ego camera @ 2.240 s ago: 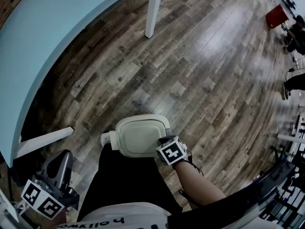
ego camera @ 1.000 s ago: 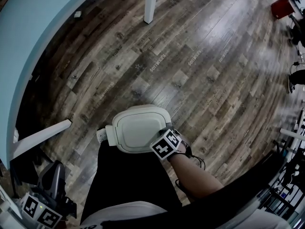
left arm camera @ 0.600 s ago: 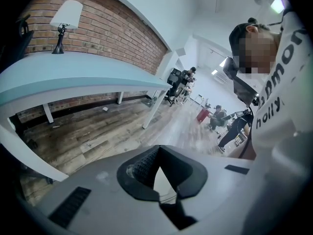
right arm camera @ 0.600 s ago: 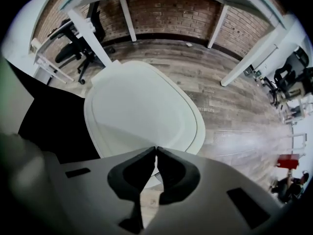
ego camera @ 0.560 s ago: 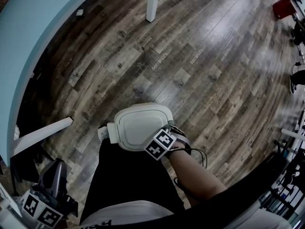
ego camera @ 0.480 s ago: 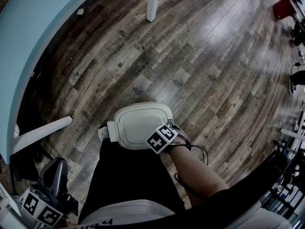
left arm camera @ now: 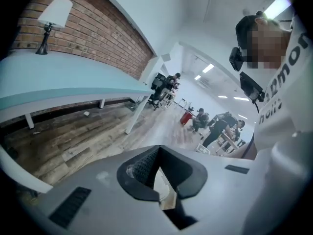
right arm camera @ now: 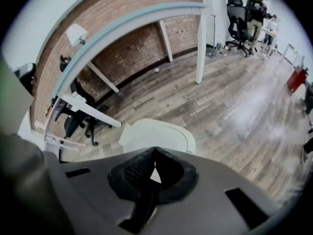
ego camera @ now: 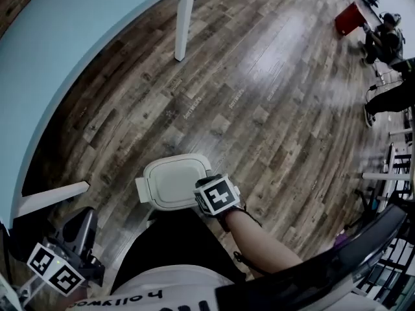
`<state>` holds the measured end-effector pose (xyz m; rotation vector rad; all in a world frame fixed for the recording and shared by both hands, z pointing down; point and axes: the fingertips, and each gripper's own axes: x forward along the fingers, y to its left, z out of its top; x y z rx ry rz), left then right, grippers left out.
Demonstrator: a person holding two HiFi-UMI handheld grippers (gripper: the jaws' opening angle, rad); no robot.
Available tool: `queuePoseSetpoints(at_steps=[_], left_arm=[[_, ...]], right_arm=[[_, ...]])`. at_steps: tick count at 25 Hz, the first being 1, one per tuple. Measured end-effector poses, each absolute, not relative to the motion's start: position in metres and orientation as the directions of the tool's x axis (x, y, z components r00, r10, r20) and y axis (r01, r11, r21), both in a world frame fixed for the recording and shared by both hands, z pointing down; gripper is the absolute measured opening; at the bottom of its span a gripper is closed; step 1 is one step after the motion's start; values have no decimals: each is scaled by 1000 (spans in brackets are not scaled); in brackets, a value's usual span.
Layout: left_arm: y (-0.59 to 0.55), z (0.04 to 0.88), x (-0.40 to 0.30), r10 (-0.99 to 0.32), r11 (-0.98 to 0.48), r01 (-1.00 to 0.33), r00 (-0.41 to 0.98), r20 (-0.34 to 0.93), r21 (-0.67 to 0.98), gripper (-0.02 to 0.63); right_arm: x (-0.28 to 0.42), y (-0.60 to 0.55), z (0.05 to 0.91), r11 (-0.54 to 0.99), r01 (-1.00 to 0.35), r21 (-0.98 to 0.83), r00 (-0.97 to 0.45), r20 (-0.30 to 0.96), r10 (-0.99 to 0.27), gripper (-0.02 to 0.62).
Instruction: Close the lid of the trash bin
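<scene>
The trash bin stands on the wood floor right in front of my legs, its white lid lying flat on top. In the right gripper view the lid shows just beyond the jaw tips. My right gripper, with its marker cube, hovers over the lid's near right corner; its jaws are shut on nothing. I cannot tell whether it touches the lid. My left gripper hangs low at the left, away from the bin, with its jaws shut and empty.
A light blue table with white legs curves along the left. Black office chairs stand under it. A red box and people are far off at the right. A lamp stands on the table.
The head view has pulled back and tilted, so the bin looks smaller. The right gripper stays at the lid's near right edge, a little further left. The lid remains flat; the left gripper holds still.
</scene>
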<state>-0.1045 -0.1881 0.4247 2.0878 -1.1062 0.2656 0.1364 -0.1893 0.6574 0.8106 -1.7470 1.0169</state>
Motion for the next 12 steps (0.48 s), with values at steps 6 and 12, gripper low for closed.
queuePoseSetpoints(at_steps=[6, 12], left_arm=[[-207, 365, -82, -622, -516, -672, 720, 307, 531, 6], [-218, 291, -80, -640, -638, -624, 755, 140, 451, 6]], right_arm=[[100, -202, 537, 351, -811, -468, -578, 731, -361, 8], [76, -228, 403, 453, -756, -472, -654, 504, -565, 8]])
